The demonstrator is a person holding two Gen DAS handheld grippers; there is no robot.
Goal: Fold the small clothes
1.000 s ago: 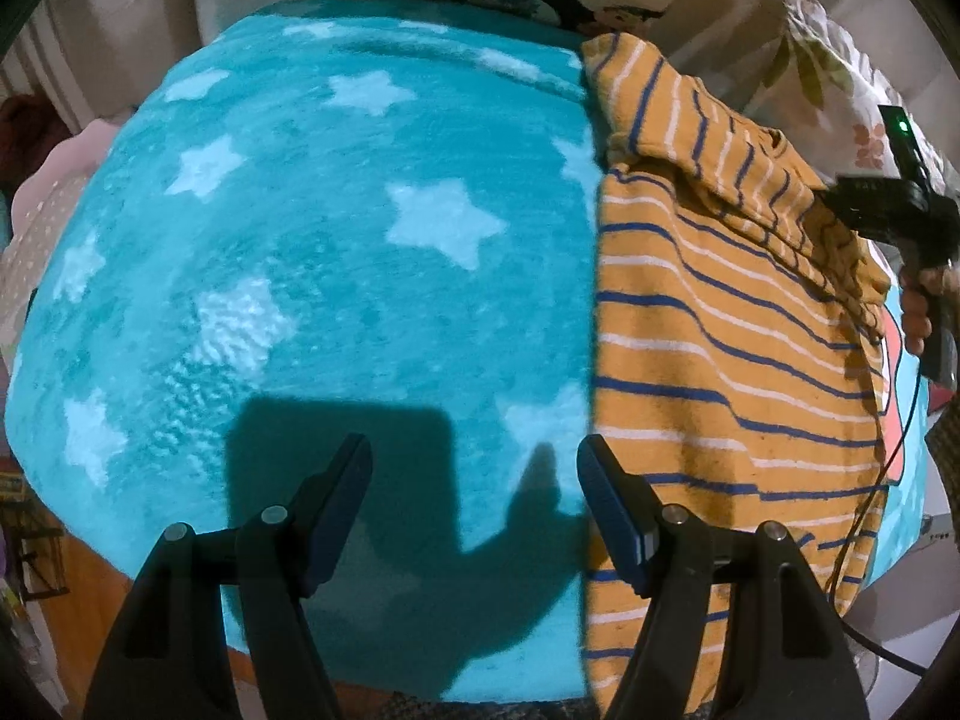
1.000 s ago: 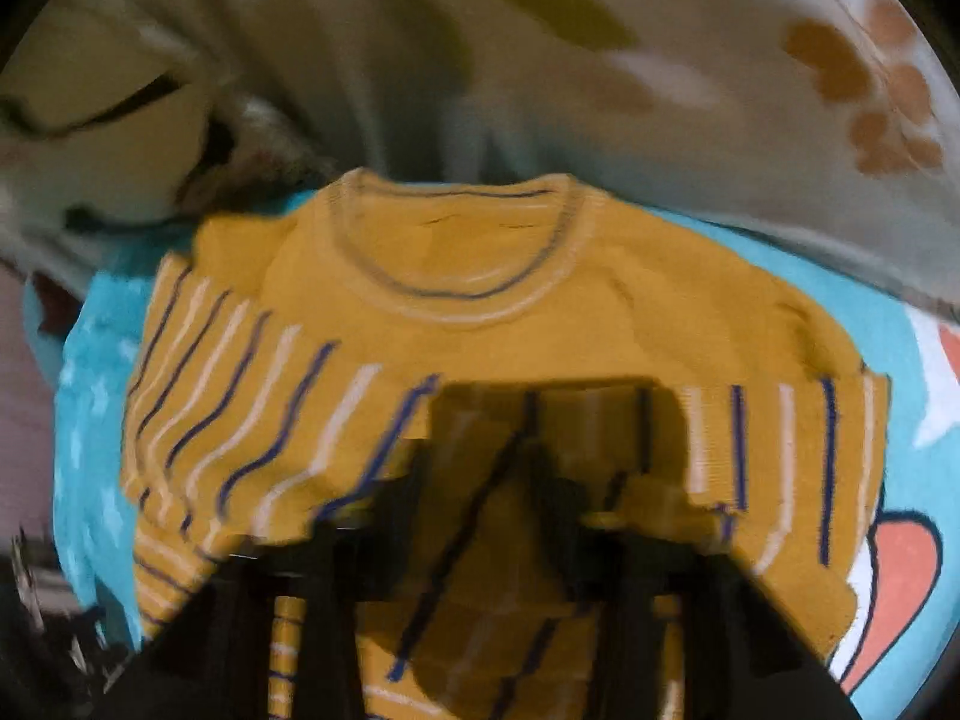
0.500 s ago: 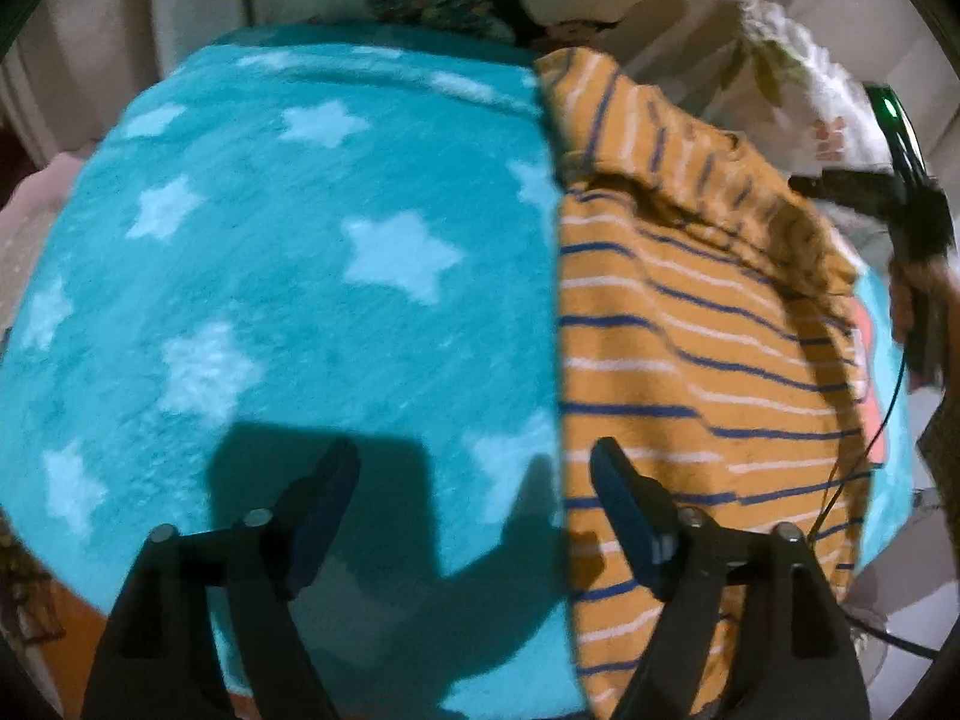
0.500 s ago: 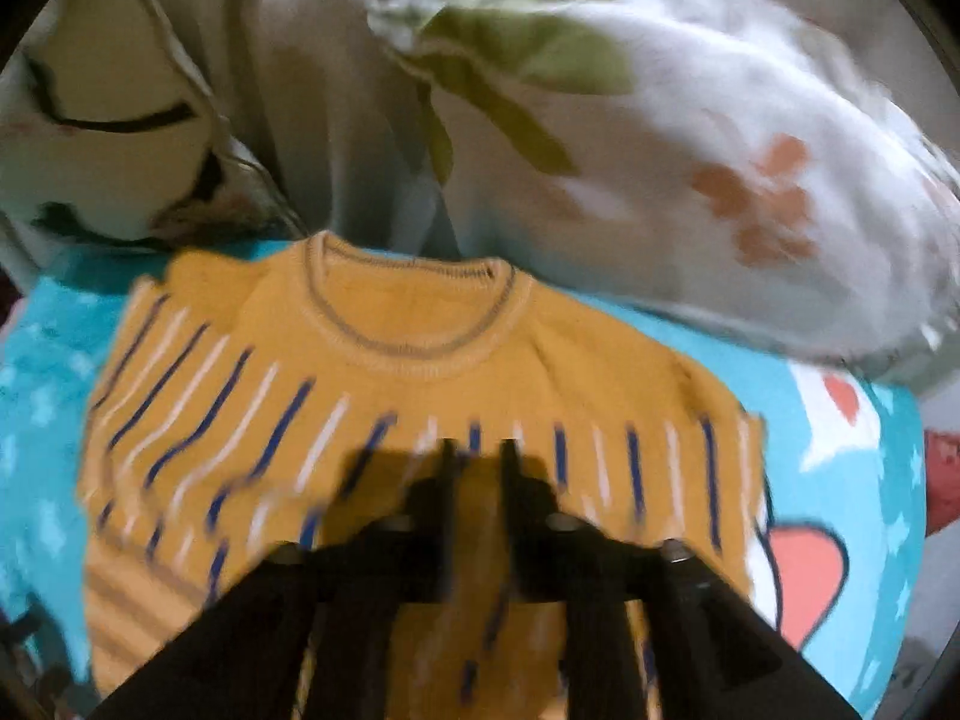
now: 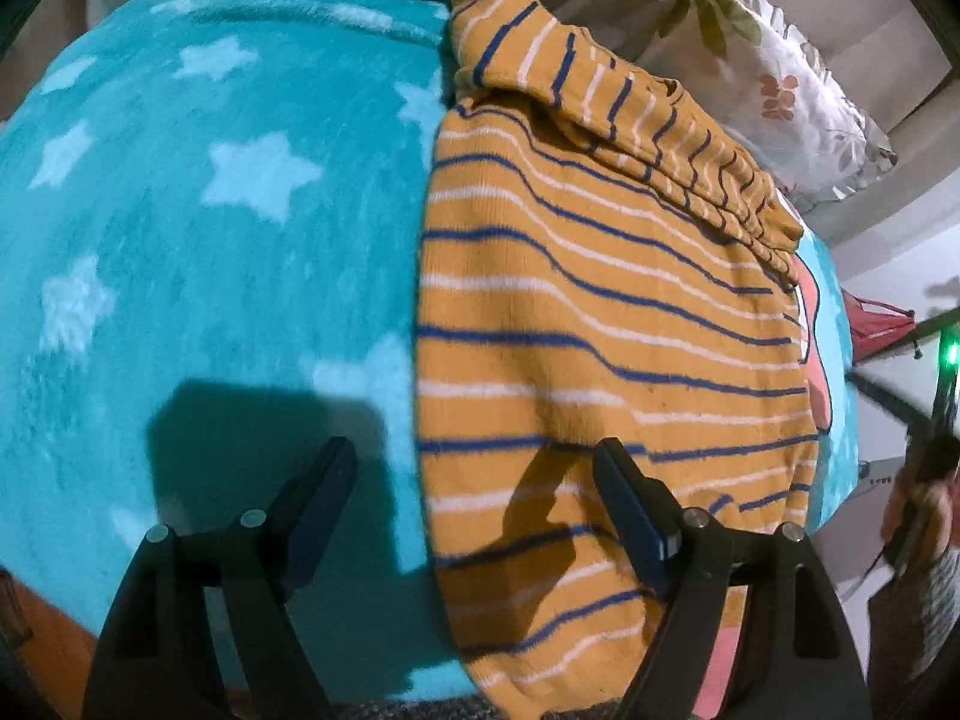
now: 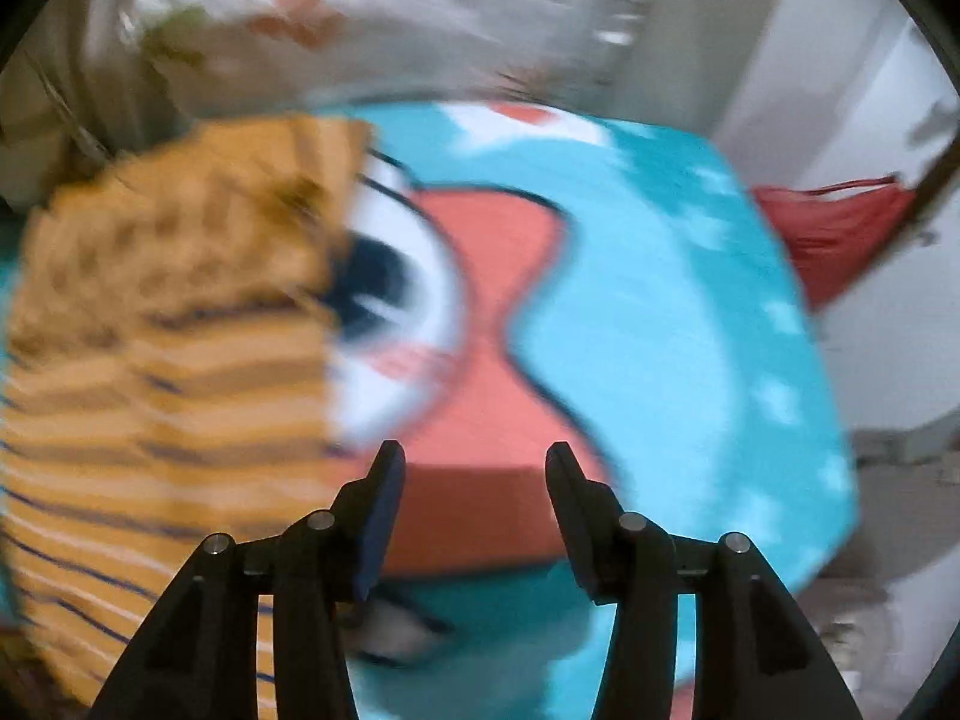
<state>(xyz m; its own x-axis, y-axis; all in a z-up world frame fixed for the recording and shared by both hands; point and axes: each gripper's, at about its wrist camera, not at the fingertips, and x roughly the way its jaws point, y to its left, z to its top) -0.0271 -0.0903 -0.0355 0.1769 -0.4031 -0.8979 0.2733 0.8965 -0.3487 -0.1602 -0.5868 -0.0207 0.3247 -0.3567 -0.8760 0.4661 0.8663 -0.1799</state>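
Sweater folded, right gripper now off it and spread.

The striped sweater (image 5: 600, 312) lies on the teal star blanket (image 5: 210, 252), one sleeve folded across its top. The right gripper (image 6: 471, 456), clenched over the sweater half a second ago, has swung aside, fingers released above the blanket's red figure. The left gripper (image 5: 474, 456) stays open, straddling the sweater's edge. A floral pillow (image 5: 774, 72) sits behind.

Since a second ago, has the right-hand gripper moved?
Yes. The right gripper swung rightward off the striped sweater, now over the blanket's pink patch.
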